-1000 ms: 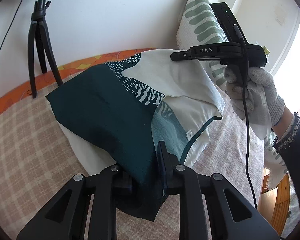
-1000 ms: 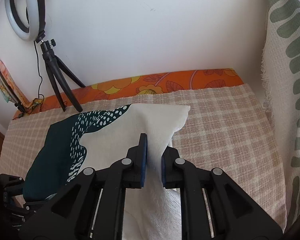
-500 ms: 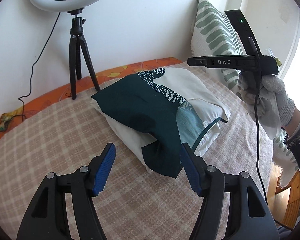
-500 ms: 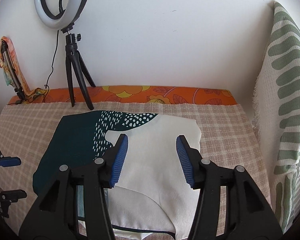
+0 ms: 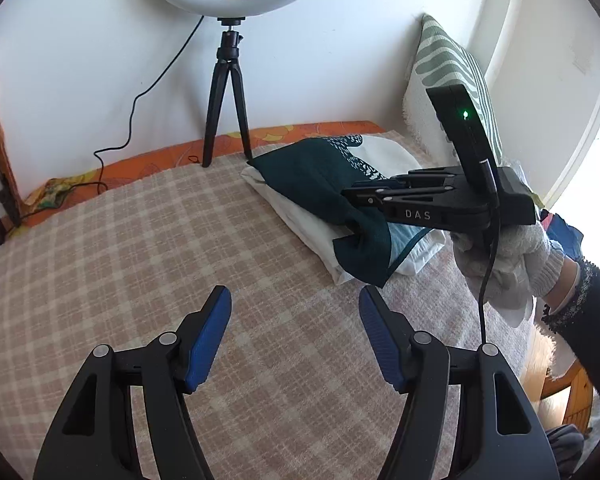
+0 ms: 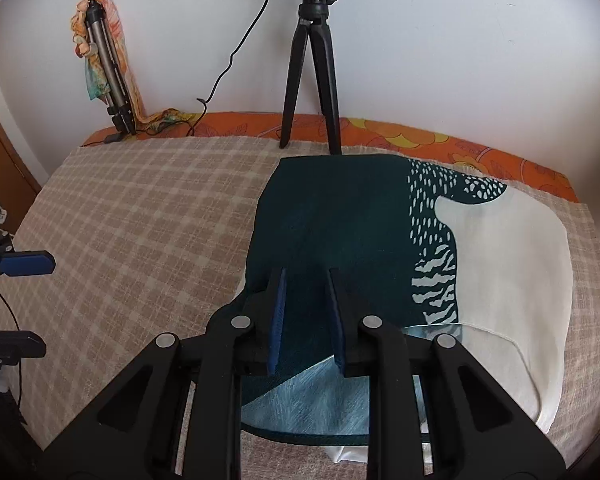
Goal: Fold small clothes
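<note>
With the left tool (image 5: 294, 334) spread and empty, the right tool (image 6: 307, 312) is closing over the folded garment (image 6: 340, 220), probably to pinch its near edge for another fold.

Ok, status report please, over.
Left gripper open, empty. Right gripper closing over garment, not yet pinching. Garment folded on blanket. Nothing in the way.

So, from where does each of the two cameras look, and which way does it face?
Left wrist: sits on the left tongs, looks down over bare checked blanket; right tongs, gloved hand show.
Right wrist: sits on the right tongs, closing over the garment; left tongs' tip shows.
Shared: garment, black tripod.
</note>
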The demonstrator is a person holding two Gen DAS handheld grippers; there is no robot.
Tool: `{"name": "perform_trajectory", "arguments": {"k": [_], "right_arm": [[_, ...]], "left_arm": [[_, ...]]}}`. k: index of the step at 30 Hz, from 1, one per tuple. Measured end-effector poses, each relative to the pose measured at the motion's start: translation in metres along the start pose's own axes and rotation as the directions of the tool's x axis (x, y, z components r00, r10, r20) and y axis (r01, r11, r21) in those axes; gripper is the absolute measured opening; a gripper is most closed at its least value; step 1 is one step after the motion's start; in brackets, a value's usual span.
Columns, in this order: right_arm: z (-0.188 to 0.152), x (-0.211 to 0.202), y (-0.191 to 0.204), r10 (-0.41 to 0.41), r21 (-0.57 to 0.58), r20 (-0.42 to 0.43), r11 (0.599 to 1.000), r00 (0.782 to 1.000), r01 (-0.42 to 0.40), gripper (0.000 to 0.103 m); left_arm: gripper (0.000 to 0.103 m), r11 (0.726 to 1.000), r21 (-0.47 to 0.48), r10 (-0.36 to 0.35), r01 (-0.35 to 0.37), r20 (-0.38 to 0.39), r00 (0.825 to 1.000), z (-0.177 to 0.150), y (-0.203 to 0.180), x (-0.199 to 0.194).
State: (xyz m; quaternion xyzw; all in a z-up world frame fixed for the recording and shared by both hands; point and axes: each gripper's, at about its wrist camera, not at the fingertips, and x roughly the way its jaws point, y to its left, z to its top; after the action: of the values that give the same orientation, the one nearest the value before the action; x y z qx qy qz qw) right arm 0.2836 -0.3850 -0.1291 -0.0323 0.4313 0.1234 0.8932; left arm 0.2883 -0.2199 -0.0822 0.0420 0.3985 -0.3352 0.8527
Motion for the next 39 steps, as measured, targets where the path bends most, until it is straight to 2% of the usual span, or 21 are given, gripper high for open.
{"name": "perform_trajectory", "arguments": {"k": [3, 8, 14, 15, 19, 21, 23, 27, 32, 34, 35, 39], "right_arm": [[-0.016, 0.004, 0.018, 0.026, -0.019, -0.02, 0.999, 0.999, -0.026, 0.022], [-0.028, -0.02, 0.022, 0.066, 0.064, 0.016, 0.996, 0.998, -0.067, 0.022], [-0.04, -0.057, 0.033, 0.024, 0.128, 0.064, 0.991, 0.998, -0.032, 0.022], [-0.042, -0.06, 0.036, 0.005, 0.136, 0.065, 0.991, 0.998, -0.013, 0.024], [-0.057, -0.08, 0.043, -0.044, 0.198, 0.083, 0.98, 0.996, 0.027, 0.048], [-0.064, -0.089, 0.047, -0.084, 0.214, 0.082, 0.975, 0.993, 0.065, 0.048], [-0.07, -0.097, 0.053, -0.116, 0.219, 0.078, 0.971, 0.99, 0.097, 0.049], [-0.083, -0.116, 0.061, -0.148, 0.264, 0.097, 0.957, 0.984, 0.118, 0.058], [-0.099, -0.129, 0.072, -0.197, 0.313, 0.108, 0.937, 0.974, 0.155, 0.059], [-0.105, -0.131, 0.075, -0.209, 0.33, 0.111, 0.93, 0.971, 0.163, 0.069], [-0.108, -0.132, 0.076, -0.214, 0.343, 0.118, 0.925, 0.97, 0.163, 0.071], [-0.117, -0.133, 0.082, -0.251, 0.354, 0.124, 0.915, 0.96, 0.194, 0.071]], "left_arm": [[0.066, 1.0, -0.03, -0.002, 0.002, 0.0, 1.0, -0.008, 0.011, -0.009], [0.066, 0.999, -0.045, -0.008, 0.008, 0.007, 1.0, -0.015, 0.018, -0.025], [0.066, 1.0, -0.029, 0.007, -0.006, 0.03, 1.0, -0.029, 0.015, -0.052], [0.066, 1.0, -0.028, 0.009, -0.009, 0.031, 0.999, -0.031, 0.014, -0.055], [0.066, 1.0, -0.019, 0.011, -0.01, 0.04, 0.999, -0.043, 0.01, -0.071], [0.066, 1.0, -0.017, 0.014, -0.013, 0.046, 0.999, -0.049, 0.008, -0.079], [0.073, 1.0, -0.015, 0.01, -0.009, 0.054, 0.998, -0.055, 0.005, -0.087], [0.074, 1.0, 0.006, 0.008, -0.009, 0.069, 0.998, -0.068, -0.003, -0.096], [0.074, 0.999, 0.04, 0.017, -0.02, 0.08, 0.997, -0.082, -0.013, -0.103], [0.074, 0.997, 0.072, 0.025, -0.031, 0.083, 0.996, -0.087, -0.017, -0.103], [0.075, 0.996, 0.083, 0.033, -0.041, 0.086, 0.996, -0.09, -0.02, -0.103], [0.081, 0.995, 0.089, 0.04, -0.048, 0.096, 0.995, -0.097, -0.024, -0.102]]}}
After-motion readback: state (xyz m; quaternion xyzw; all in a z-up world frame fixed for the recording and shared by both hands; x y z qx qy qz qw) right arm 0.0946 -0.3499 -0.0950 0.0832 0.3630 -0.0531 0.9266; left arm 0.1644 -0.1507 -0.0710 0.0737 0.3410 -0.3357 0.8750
